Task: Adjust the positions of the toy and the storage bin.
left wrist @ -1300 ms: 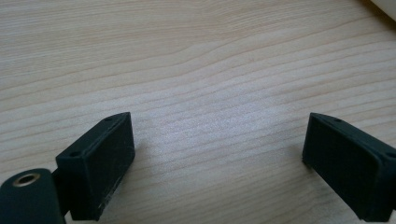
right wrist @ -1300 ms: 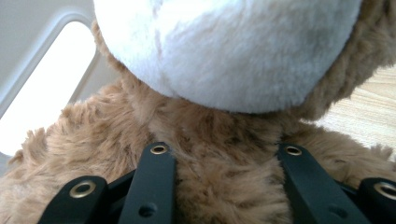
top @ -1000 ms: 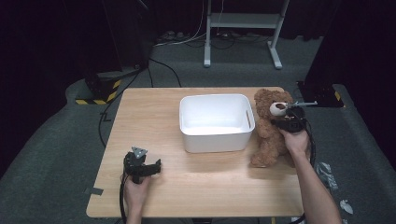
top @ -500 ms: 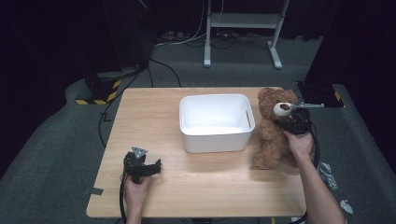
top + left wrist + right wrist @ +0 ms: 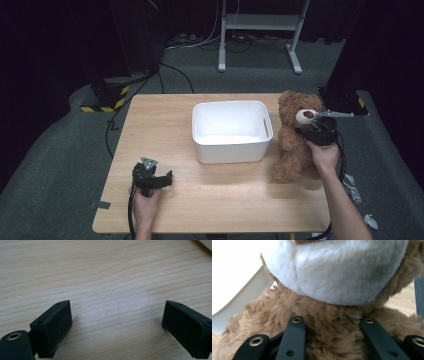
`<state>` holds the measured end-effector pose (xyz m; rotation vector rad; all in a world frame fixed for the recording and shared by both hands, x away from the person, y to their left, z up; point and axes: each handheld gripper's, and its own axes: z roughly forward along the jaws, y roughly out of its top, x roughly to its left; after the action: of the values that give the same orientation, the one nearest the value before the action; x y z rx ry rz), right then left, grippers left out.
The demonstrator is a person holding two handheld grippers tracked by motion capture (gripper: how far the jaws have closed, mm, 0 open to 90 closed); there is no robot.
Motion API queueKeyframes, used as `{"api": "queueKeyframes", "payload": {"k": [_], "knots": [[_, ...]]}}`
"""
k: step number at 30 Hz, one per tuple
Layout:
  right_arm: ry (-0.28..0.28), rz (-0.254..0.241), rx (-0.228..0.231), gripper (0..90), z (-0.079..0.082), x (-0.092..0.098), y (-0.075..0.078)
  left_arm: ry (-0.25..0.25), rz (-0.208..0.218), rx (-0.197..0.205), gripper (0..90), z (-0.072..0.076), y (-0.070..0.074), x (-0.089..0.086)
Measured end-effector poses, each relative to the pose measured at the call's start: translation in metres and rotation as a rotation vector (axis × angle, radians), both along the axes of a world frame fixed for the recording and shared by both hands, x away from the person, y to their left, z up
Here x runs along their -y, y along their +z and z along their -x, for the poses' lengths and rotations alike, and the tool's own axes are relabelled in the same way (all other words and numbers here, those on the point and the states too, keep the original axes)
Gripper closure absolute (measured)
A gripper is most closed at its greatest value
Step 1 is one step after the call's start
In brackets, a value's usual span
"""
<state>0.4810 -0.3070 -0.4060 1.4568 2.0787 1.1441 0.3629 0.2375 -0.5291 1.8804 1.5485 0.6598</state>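
Since a second ago your right hand [image 5: 324,154] has shifted the teddy bear [image 5: 294,140] a bit toward the right edge of the table [image 5: 165,120], so it now sits a little further off from the white bin [image 5: 232,131], though still just beside it and upright with its pale muzzle facing right. Your left side hasn't budged at all. From the high view your right gripper [image 5: 311,131] is pushed into the bear's front, just under the muzzle, and in the right gripper view [image 5: 332,340] you can see both black jaws sunk into the brown fur at the neck, with a thick wad of fur between them and the white muzzle looming right above. So it's clamped on the bear, jaws still fairly far apart because of all that plush in the middle. The white bin's wall shows as a pale blur on the left of that view. Your left gripper [image 5: 161,180] sits low on the near left part of the table, held in your left hand [image 5: 146,202], well apart from both the bin and the bear. In the left gripper view [image 5: 116,322] its jaws are spread wide with nothing but bare wood grain between them, so it's got hold of nothing. Cable trails back from it toward you.
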Motion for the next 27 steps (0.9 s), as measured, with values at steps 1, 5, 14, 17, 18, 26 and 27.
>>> {"api": "queueKeyframes", "payload": {"k": [1,5,14,17,18,26,27], "knots": [[-0.002,-0.005,-0.001,70.6,0.001,0.0,0.001,0.0,0.0,0.0,9.1,0.0,0.0,0.0],[0.004,-0.013,0.007,70.5,0.005,0.0,0.005,-0.002,-0.002,0.0,9.1,0.0,0.0,0.0],[0.015,-0.017,0.033,69.6,0.016,0.002,0.013,-0.001,-0.001,0.0,9.1,0.0,0.0,0.0],[0.017,-0.019,0.038,69.4,0.021,0.003,0.016,-0.001,-0.002,0.0,9.1,0.0,0.0,0.0],[0.019,-0.02,0.042,69.4,0.022,0.003,0.017,0.0,0.0,0.0,9.0,0.0,0.0,0.0],[0.021,-0.024,0.057,69.1,0.029,0.005,0.023,-0.001,-0.001,0.0,9.1,0.0,0.0,0.0],[0.024,-0.024,0.06,69.0,0.031,0.005,0.024,-0.002,-0.002,0.0,9.0,0.0,0.0,0.0]]}}
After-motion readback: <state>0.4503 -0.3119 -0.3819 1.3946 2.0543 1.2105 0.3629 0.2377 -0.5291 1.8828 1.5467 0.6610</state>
